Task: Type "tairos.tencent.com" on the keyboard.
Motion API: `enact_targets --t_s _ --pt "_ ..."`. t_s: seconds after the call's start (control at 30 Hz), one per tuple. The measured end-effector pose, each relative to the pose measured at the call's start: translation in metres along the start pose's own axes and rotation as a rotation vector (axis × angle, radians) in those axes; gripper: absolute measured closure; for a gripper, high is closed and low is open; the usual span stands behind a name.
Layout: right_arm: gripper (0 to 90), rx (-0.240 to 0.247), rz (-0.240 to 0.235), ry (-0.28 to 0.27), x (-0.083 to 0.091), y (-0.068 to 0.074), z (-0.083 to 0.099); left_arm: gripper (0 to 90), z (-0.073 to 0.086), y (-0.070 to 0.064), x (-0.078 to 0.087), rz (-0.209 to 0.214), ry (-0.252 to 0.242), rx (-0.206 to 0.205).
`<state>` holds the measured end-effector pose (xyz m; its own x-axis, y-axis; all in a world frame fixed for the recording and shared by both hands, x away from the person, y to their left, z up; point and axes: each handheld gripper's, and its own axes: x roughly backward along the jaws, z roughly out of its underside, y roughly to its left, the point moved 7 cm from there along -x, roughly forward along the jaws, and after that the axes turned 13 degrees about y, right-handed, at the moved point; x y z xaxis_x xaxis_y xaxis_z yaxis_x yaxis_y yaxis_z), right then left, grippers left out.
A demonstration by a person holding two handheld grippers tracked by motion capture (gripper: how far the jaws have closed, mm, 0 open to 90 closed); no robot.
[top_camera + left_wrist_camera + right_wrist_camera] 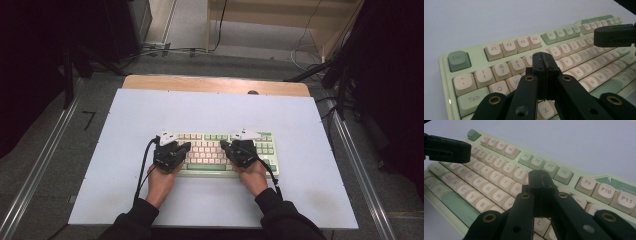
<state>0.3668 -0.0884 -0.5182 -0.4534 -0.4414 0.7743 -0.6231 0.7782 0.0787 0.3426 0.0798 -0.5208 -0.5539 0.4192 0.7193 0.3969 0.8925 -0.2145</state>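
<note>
We hold left gripper [184, 148] and right gripper [224, 145] pinched closed, empty, over the keyboard [200, 150] near the bench's front edge, jaws closed into narrow tips, probably to press single keys.

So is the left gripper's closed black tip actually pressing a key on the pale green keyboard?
Cannot tell. In the left gripper view, the left gripper stands shut over the keyboard near the number row, but its tip hides the keys beneath.

Keyboard [220, 150] on table [300, 130], seemingly centred
</note>
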Motion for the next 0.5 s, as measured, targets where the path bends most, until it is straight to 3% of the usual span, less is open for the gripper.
enact_targets --t_s 0.5 --pt "87.3 -0.006 0.003 -0.002 0.002 -0.002 0.0 90.0 -0.003 -0.008 -0.012 0.003 0.02 -0.018"
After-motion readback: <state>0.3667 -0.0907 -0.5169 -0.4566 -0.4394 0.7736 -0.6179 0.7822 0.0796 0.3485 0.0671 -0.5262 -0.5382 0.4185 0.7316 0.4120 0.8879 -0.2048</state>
